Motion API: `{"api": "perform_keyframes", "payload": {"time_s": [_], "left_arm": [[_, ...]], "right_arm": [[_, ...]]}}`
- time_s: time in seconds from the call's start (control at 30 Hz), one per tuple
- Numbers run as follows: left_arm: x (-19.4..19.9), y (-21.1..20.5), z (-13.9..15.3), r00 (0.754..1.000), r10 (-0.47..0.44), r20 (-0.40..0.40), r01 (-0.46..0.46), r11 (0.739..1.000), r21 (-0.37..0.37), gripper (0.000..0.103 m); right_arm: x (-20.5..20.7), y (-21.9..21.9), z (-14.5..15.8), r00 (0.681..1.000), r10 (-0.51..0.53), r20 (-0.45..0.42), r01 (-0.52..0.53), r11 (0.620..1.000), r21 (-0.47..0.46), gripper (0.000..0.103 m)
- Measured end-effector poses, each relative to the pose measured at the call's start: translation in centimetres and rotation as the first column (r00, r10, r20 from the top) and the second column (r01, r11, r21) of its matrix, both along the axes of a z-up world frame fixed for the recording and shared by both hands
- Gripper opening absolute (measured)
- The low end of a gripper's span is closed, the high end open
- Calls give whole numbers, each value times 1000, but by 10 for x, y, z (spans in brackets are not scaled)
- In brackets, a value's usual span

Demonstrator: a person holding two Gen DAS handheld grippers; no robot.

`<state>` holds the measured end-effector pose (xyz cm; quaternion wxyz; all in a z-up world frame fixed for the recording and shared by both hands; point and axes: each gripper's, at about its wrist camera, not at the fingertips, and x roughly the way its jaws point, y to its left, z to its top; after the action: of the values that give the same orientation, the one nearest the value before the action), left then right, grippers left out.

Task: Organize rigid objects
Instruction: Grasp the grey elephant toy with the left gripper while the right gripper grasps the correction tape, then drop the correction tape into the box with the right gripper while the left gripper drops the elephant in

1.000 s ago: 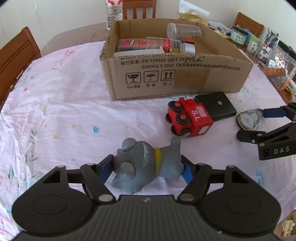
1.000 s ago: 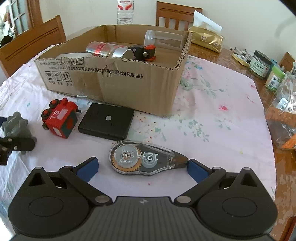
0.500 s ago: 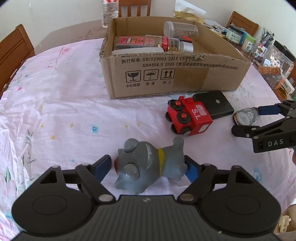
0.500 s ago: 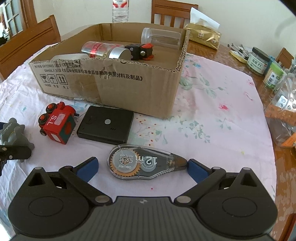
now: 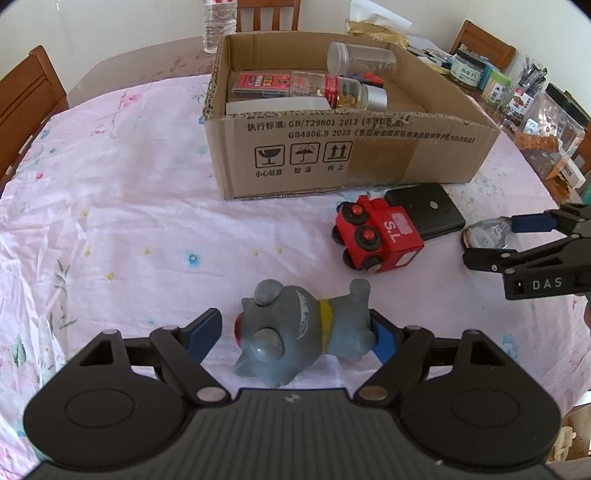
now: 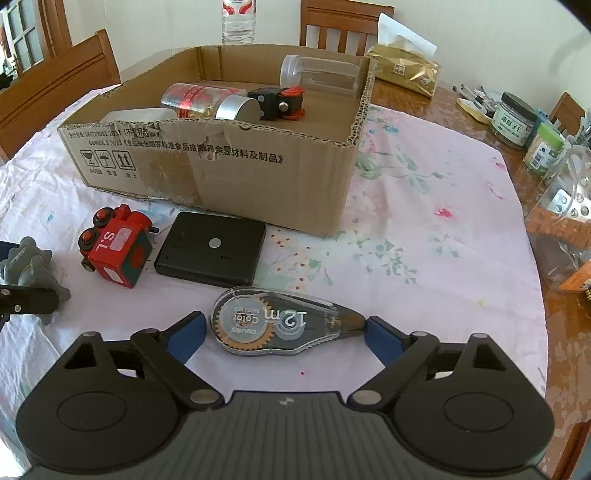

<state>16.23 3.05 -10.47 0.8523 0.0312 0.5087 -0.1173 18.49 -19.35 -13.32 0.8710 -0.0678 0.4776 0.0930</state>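
Observation:
A grey toy dog (image 5: 303, 328) with a yellow collar lies on its side between the blue pads of my left gripper (image 5: 295, 334). The right pad touches it; a small gap shows at the left pad. A clear correction-tape dispenser (image 6: 280, 321) lies between the pads of my right gripper (image 6: 284, 328), whose right pad touches its tip. A red toy train car (image 5: 376, 236) and a flat black box (image 5: 424, 212) lie in front of the open cardboard box (image 5: 351, 147). The right gripper also shows in the left wrist view (image 5: 517, 236).
The cardboard box holds jars, a bottle, a red packet and a black toy. The table has a pink floral cloth (image 5: 110, 184). Jars and bags (image 6: 535, 140) crowd the right edge. Wooden chairs (image 6: 62, 85) stand around; a water bottle (image 5: 218, 22) stands behind the box.
Both grippers have risen and pulled back slightly. The left jaws have opened a little around the toy dog. The right jaws have narrowed around the tape dispenser.

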Motion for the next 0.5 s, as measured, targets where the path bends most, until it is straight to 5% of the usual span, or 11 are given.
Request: {"api": "perform_keyframes", "payload": {"time_s": [0.37,0.5], "left_arm": [[2,1,1,1000,-10,-17,10,1000,1,82],[3,1,0,999,-19,-33,18,1000,-20,72]], "right_arm": [[5,-2,-1,1000,3,-2,-3,1000,9,96],[6,-2,-1,1000,6,2,-6,1000,9,93]]}}
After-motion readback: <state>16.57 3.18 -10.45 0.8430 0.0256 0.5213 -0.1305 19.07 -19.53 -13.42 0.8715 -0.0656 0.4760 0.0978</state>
